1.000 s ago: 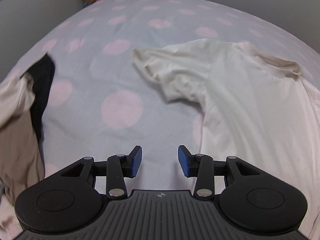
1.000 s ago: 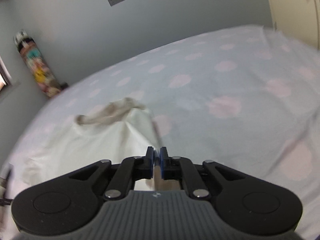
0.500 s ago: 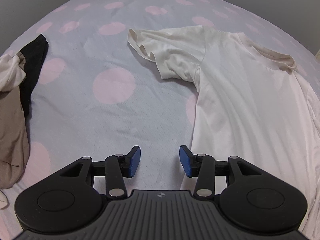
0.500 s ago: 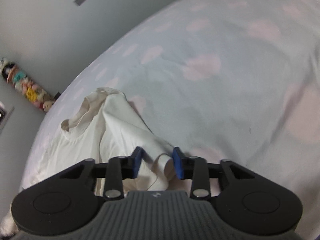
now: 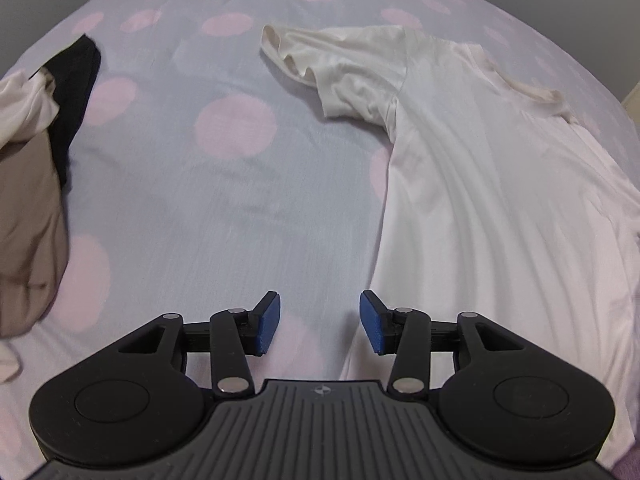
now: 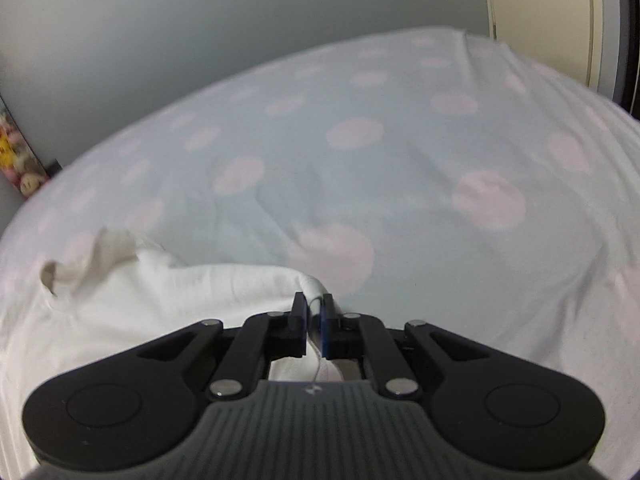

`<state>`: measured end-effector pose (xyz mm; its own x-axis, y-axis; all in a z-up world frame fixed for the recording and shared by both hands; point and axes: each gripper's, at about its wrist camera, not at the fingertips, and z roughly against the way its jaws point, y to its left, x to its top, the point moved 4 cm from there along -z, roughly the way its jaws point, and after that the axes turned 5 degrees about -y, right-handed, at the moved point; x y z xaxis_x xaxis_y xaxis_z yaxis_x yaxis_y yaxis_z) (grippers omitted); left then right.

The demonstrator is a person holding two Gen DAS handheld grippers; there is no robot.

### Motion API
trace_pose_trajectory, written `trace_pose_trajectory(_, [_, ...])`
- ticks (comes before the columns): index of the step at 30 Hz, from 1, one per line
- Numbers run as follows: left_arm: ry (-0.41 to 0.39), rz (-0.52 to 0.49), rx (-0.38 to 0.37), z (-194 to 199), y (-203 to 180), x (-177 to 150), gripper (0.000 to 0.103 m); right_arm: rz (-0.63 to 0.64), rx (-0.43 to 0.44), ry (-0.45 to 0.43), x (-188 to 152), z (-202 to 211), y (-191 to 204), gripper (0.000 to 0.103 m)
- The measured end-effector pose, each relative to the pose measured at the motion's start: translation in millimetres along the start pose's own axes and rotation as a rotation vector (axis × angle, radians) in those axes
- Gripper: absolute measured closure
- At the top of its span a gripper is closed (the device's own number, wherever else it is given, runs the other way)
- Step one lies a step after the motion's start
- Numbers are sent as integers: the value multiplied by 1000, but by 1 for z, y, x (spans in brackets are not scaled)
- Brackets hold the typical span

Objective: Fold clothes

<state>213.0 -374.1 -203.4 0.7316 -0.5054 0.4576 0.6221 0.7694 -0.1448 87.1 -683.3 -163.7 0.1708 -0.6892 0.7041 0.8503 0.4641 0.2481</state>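
Note:
A white T-shirt (image 5: 492,184) lies spread on the bed, its left sleeve (image 5: 344,76) stretched out and its collar (image 5: 536,94) at the far right. My left gripper (image 5: 319,322) is open and empty, low over the sheet just left of the shirt's side edge. In the right wrist view the same shirt (image 6: 152,300) lies at lower left with its collar (image 6: 88,260) raised. My right gripper (image 6: 315,312) is shut on a fold of the shirt's right sleeve (image 6: 314,286).
The bed carries a pale blue sheet with pink dots (image 5: 236,128). A pile of other clothes, beige (image 5: 28,216) and black (image 5: 76,92), lies at the left. A grey wall (image 6: 240,20) stands behind the bed and a cream door (image 6: 540,12) at the right.
My right gripper opened around the sleeve half a second ago and has now shut on it again. My left gripper stayed open and moved closer to the sheet beside the shirt.

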Motion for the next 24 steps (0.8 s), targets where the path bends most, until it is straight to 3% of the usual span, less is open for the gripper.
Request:
trace_pose_trajectory(4, [55,-56,-12,19,5,-14,57,-18,4,2,-12,14,-5,80])
trace_pose_trajectory(8, [128,-121,-50,33,8,-31,57,19,18,19,-35,56,-3,80])
trace_pose_trajectory(15, [242,-197,-125,56,-2,-68,58,9,131,95,-104,156,10,76])
trace_pose_trajectory(22, [409,-275,-91,57,-15,-109,58,-57,204,103,-165,238,25,68])
trace_pose_trajectory(24, [433,-296,-86,58,-18,-119,63,-59,211,111,-177,251,30,68])
